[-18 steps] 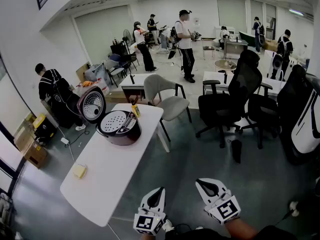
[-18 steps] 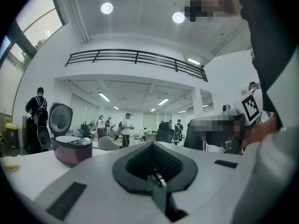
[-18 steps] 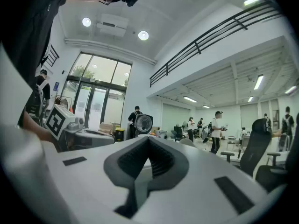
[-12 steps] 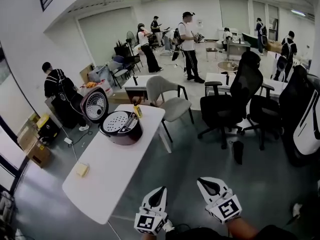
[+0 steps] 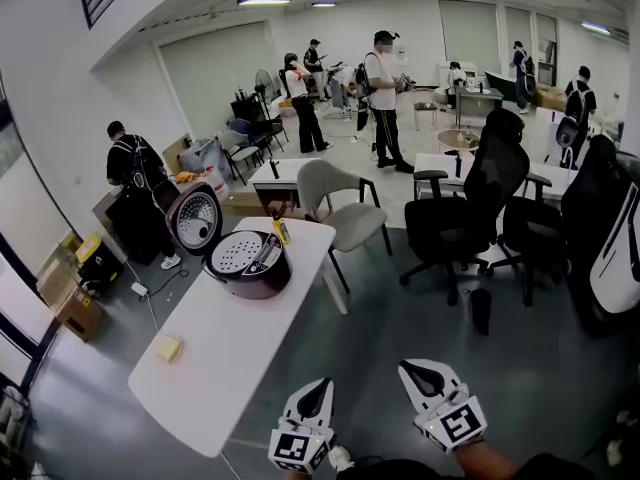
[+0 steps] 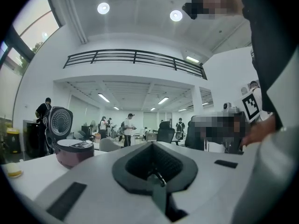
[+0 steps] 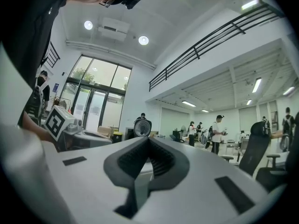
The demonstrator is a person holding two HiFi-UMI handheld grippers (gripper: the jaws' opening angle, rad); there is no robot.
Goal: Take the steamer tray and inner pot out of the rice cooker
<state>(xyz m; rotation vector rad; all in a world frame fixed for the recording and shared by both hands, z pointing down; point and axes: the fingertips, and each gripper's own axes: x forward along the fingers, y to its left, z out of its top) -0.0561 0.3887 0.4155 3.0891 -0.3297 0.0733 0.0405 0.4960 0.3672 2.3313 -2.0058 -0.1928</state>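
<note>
A dark red rice cooker (image 5: 250, 268) stands on the far half of a white table (image 5: 225, 353) with its lid (image 5: 194, 218) swung up. A white perforated steamer tray (image 5: 237, 252) lies in its mouth; the inner pot under it is hidden. Both grippers hang low at the picture's bottom, well short of the table end and far from the cooker. My left gripper (image 5: 319, 385) is shut and empty, and so is my right gripper (image 5: 409, 370). The left gripper view shows the cooker (image 6: 74, 151) far off to the left beyond the closed jaws (image 6: 152, 144).
A yellow sponge (image 5: 168, 348) lies on the table's left side. A grey chair (image 5: 335, 203) stands at the table's far end, and black office chairs (image 5: 470, 203) to the right. Cardboard boxes (image 5: 65, 303) sit on the floor at left. Several people stand further back.
The whole scene has slid a little right and down in the head view, so the table and cooker look slightly nearer. Both grippers stay low, shut and empty.
</note>
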